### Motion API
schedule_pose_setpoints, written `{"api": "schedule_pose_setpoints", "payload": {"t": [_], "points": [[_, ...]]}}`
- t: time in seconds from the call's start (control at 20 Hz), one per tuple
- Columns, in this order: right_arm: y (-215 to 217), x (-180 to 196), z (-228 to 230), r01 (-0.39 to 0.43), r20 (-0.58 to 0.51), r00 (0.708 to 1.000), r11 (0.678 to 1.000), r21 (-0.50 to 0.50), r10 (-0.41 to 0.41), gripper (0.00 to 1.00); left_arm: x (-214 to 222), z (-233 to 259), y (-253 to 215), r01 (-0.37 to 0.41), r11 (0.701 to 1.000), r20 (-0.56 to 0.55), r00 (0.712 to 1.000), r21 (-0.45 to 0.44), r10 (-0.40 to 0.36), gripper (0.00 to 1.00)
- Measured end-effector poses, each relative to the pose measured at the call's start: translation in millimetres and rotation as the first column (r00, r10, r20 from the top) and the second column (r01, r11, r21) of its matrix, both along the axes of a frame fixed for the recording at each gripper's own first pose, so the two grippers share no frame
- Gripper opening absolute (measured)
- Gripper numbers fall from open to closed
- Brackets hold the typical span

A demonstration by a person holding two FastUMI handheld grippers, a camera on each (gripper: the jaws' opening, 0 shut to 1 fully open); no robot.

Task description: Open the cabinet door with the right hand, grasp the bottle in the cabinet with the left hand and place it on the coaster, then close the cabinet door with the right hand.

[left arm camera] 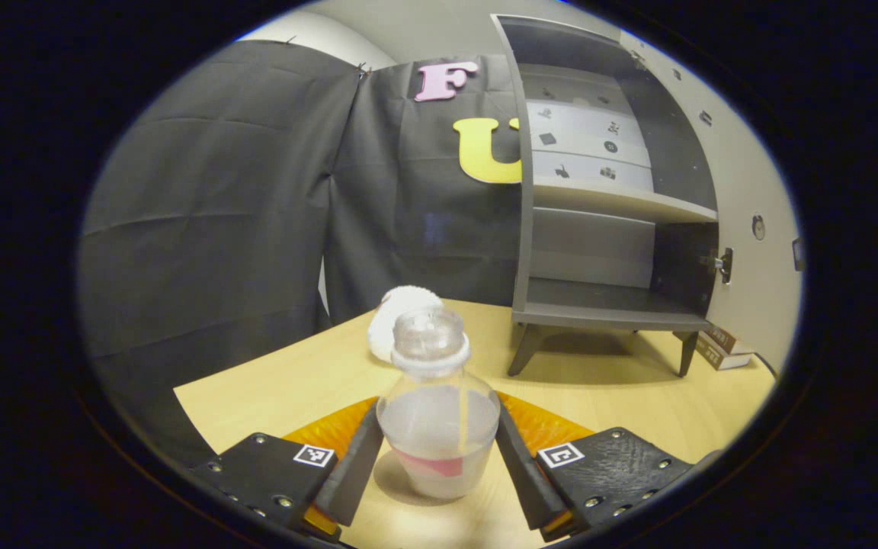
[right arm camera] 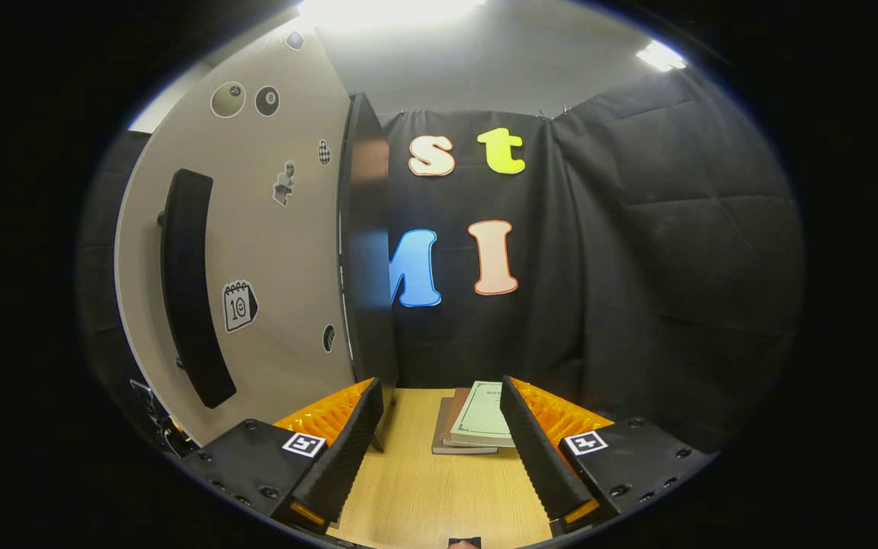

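Bottle [left arm camera: 437,415] sits upright between left gripper [left arm camera: 437,465] fingers on the table [left arm camera: 637,412]; contact unclear, can't tell if clenched. Coaster [left arm camera: 397,328] just behind it, so prob mid-carry. Cabinet [left arm camera: 607,206] far right, door [right arm camera: 256,252] open. Right gripper [right arm camera: 439,450] released near door edge; books [right arm camera: 477,419] ahead, nothing blocking.

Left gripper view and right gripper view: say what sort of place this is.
Probably a staged recording booth, not a home: black cloth walls, a small grey open cabinet standing on a light wooden table, stickers on its door.
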State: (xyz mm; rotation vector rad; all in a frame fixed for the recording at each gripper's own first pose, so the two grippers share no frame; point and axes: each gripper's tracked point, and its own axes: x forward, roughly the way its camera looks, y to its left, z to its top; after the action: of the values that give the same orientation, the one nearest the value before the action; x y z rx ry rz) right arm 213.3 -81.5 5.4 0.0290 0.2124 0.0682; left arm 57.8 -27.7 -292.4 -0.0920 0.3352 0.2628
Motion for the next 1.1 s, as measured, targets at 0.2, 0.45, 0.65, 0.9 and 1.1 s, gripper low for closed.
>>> {"api": "schedule_pose_setpoints", "payload": {"t": [0.2, 0.45, 0.65, 0.9, 1.1], "points": [[1.2, 0.9, -3.3, -0.006, 0.0, 1.0, 1.0, -0.005, 0.006, 0.92, 6.7, 19.2, 1.8, -0.001, 1.0, 0.022, 1.0, 0.012, 0.0, 0.8], [-0.3, 2.8, -4.8, -0.011, 0.003, 1.0, 1.0, 0.005, 0.011, 0.92, 14.2, 52.3, 1.5, 0.0, 1.0, 0.056, 0.998, 0.028, -0.002, 0.82], [-4.1, 6.7, -1.9, -0.013, 0.017, 1.0, 0.999, 0.029, 0.013, 0.98, 23.8, 98.0, -1.9, 0.011, 0.999, 0.101, 0.995, 0.046, -0.016, 0.8], [-3.5, 9.9, 2.5, -0.058, 0.03, 0.998, 0.997, 0.053, 0.056, 0.98, 29.2, 173.7, -9.2, 0.004, 0.998, 0.169, 0.986, 0.055, -0.013, 0.8], [7.3, 15.6, 7.0, -0.134, 0.044, 0.99, 0.987, 0.093, 0.131, 0.98, 27.3, 234.7, -19.2, 0.016, 0.995, 0.178, 0.983, 0.099, -0.034, 0.8]]}}
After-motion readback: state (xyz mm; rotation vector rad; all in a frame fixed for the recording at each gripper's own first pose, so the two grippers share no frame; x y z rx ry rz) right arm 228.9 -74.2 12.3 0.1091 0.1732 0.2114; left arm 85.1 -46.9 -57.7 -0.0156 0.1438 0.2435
